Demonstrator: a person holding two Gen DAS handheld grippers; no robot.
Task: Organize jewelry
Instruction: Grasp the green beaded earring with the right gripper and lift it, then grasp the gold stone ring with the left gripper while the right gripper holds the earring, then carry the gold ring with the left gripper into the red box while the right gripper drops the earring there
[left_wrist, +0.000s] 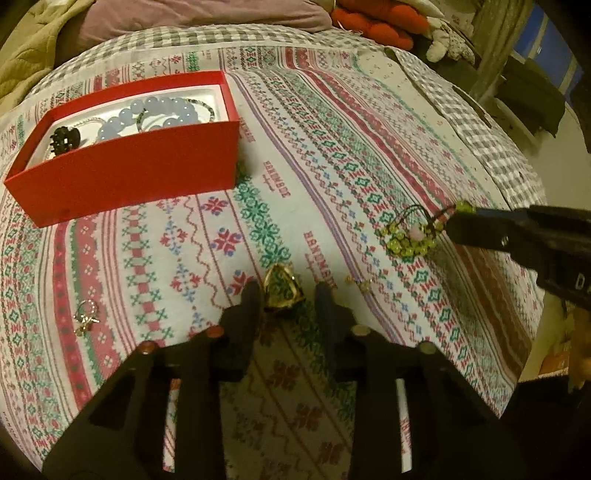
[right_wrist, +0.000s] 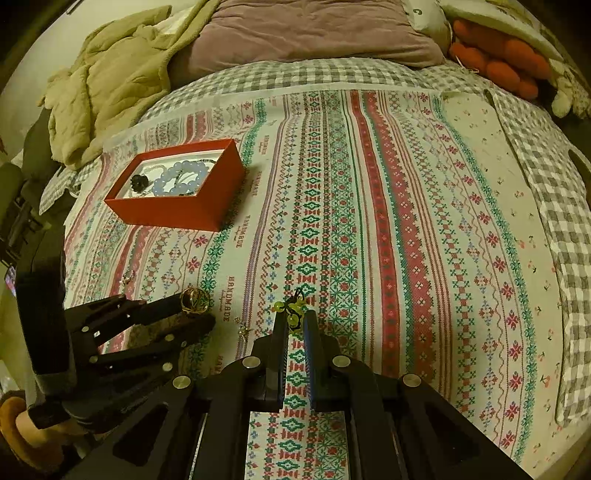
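On the bed: everything sits on a patterned cloth, with the red box off to the far left.
Box contents: pale blue bead bracelet, a dark flower-ish piece and some thin chains already inside.
Left gripper: jaws spread, straddling the gold ring, one finger touching it or just beside it, not clamped yet.
Right gripper: fingers nearly together on the green bead bracelet, so I'd call it pinched; most of the bracelet rests on the cloth.
Loose bits: small silver charm near the left, tiny gold earring just right of the ring.
Step, my guess: both claws mid-pickup.
Next move needs: left closes squarely so the ring doesn't skid, right lifts gently and carries toward the box.
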